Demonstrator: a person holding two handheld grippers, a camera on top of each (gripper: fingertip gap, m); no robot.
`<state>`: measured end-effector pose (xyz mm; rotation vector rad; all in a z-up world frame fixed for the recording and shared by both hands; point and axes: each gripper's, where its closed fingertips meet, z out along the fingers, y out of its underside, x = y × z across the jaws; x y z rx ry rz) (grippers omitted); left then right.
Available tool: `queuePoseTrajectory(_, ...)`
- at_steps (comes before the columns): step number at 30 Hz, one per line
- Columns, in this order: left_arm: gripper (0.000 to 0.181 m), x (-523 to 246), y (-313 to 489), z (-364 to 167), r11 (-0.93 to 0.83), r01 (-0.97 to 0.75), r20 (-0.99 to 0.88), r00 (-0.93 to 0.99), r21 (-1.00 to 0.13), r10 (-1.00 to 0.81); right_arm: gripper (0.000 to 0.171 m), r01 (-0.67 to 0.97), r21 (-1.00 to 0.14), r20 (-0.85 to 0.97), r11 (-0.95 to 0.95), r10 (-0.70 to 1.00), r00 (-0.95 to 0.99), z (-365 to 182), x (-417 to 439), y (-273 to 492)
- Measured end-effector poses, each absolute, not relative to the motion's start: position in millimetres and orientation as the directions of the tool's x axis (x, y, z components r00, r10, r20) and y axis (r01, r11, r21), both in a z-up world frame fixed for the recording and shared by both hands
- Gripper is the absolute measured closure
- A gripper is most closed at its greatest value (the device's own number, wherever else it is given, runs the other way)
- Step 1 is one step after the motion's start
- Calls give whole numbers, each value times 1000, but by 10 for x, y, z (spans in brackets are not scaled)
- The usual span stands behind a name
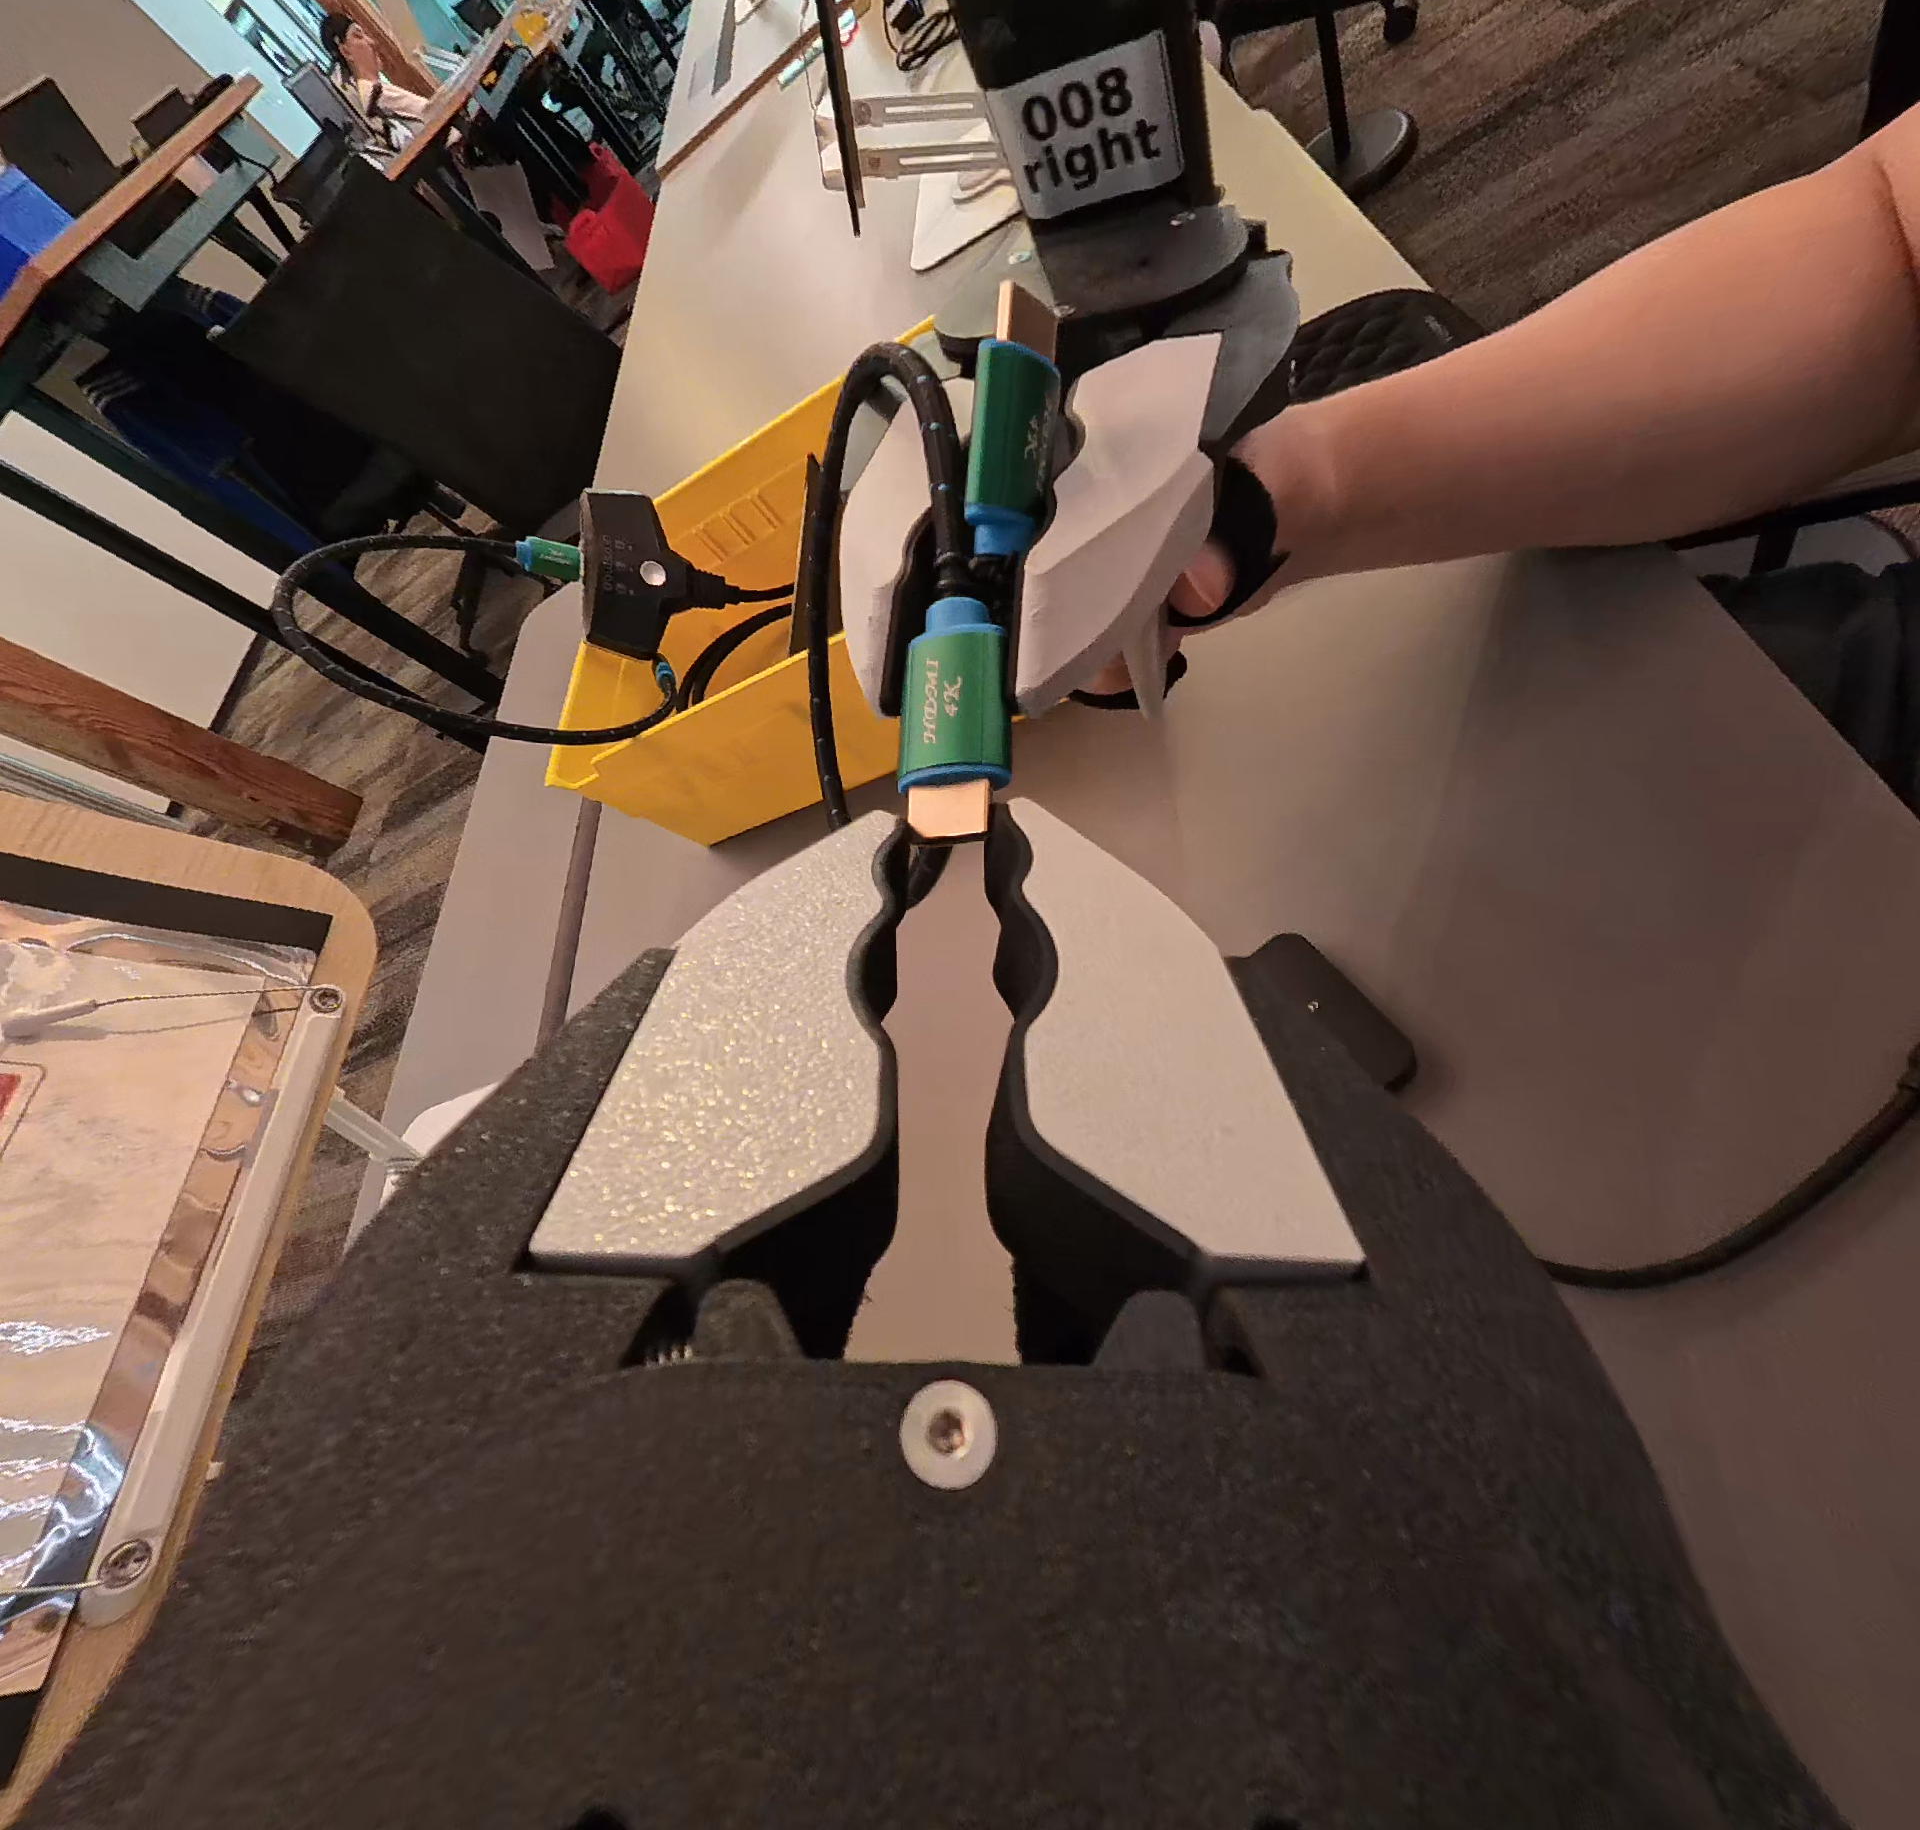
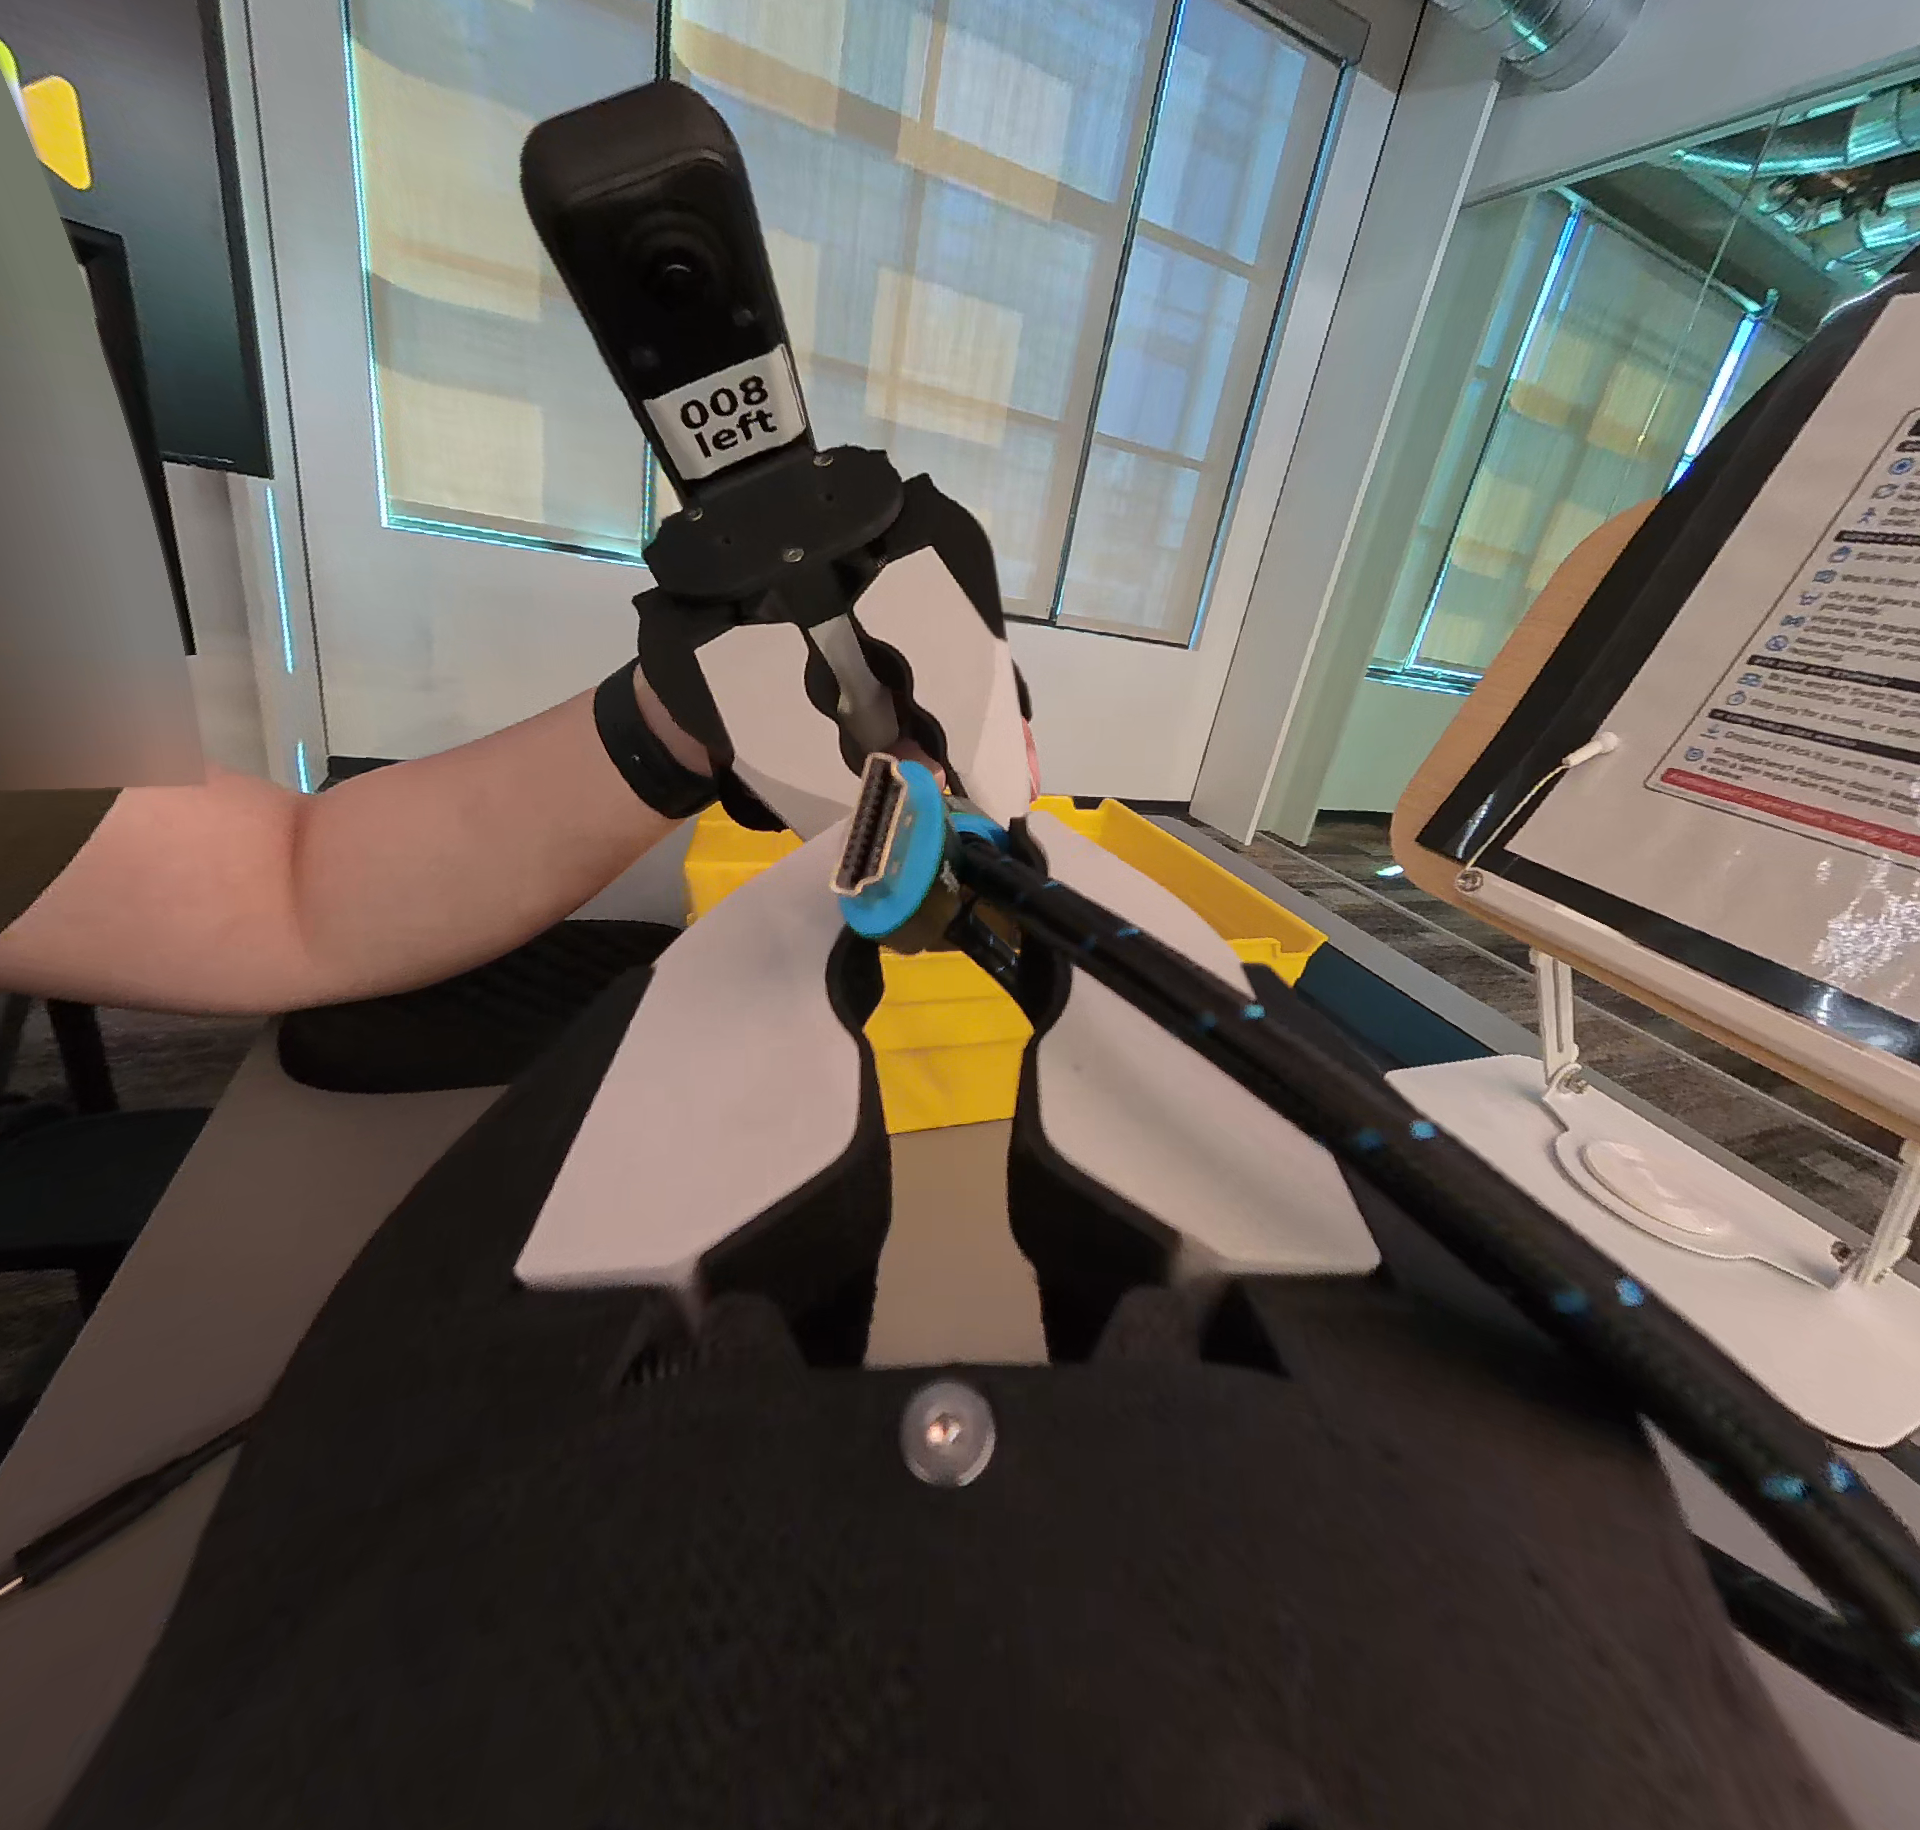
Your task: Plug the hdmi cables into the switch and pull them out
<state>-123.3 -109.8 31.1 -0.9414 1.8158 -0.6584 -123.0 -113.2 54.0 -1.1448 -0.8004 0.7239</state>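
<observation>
My right gripper [image 2: 935, 845] is shut on a black braided HDMI cable [image 2: 1351, 1126] near its two green plugs. One plug [image 1: 1013, 430] points up at the right camera and shows end-on in the right wrist view [image 2: 878, 824]. The other plug [image 1: 956, 700] points down at my left gripper [image 1: 951, 819], whose fingertips close narrowly on its gold metal tip. The black switch [image 1: 623, 575] hangs over the rim of a yellow bin [image 1: 727, 741], with a third green plug [image 1: 551, 556] in its left port. Both grippers are held above the table.
The yellow bin [image 2: 956, 1053] stands on a pale table [image 1: 1558, 845]. A tilted wooden board with a laminated sheet [image 2: 1714, 689] stands on a white stand to one side. A black cable [image 1: 1714, 1250] and a flat black item [image 1: 1340, 1011] lie on the table. Desks and a person are far behind. Only a small space, under 4 cm, lies between the two pairs of fingers.
</observation>
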Motion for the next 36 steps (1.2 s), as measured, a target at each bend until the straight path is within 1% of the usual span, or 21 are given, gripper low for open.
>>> queuePoseTrajectory(2, 165, -1234, -1066, 319, 559, -320, -510, -231, -765, -829, 148, -95, -958, 175, 270, 816, 551, 558, -1202, -1116)
queuePoseTrajectory(4, 156, -1263, -992, 311, 562, -351, -525, -205, -749, -826, 148, -102, -957, 164, 273, 793, 587, 580, -1138, -1073)
queuePoseTrajectory(7, 149, -1335, -885, 361, 546, -384, -531, -156, -745, -833, 149, -81, -959, 143, 270, 713, 687, 582, -962, -937)
queuePoseTrajectory(11, 149, -1441, -722, 498, 531, -426, -565, -55, -733, -823, 149, 90, -955, 210, 282, 432, 877, 612, -655, -677)
queuePoseTrajectory(14, 150, -1505, -629, 562, 514, -464, -582, 4, -721, -813, 148, 203, -945, 260, 255, 216, 941, 879, -454, -473)
queuePoseTrajectory(17, 150, -1539, -597, 597, 509, -490, -600, 37, -708, -799, 148, 291, -925, 299, 244, -3, 954, 1281, -205, -266)
queuePoseTrajectory(20, 150, -1536, -648, 632, 517, -489, -609, 37, -703, -792, 149, 300, -925, 268, 234, -158, 950, 1574, 37, -185)
queuePoseTrajectory(23, 151, -1512, -711, 630, 530, -494, -620, 24, -689, -784, 149, 316, -929, 251, 191, -301, 920, 1600, 271, -168)
queuePoseTrajectory(27, 151, -1441, -804, 564, 544, -504, -623, -16, -671, -782, 149, 291, -943, 215, 163, -371, 903, 1437, 455, -149)
queuePoseTrajectory(29, 151, -1409, -836, 531, 551, -511, -627, -32, -659, -779, 149, 290, -947, 219, 141, -380, 899, 1401, 522, -138)
queuePoseTrajectory(36, 151, -1392, -854, 510, 554, -522, -632, -37, -648, -774, 149, 299, -942, 216, 155, -401, 890, 1439, 647, -167)
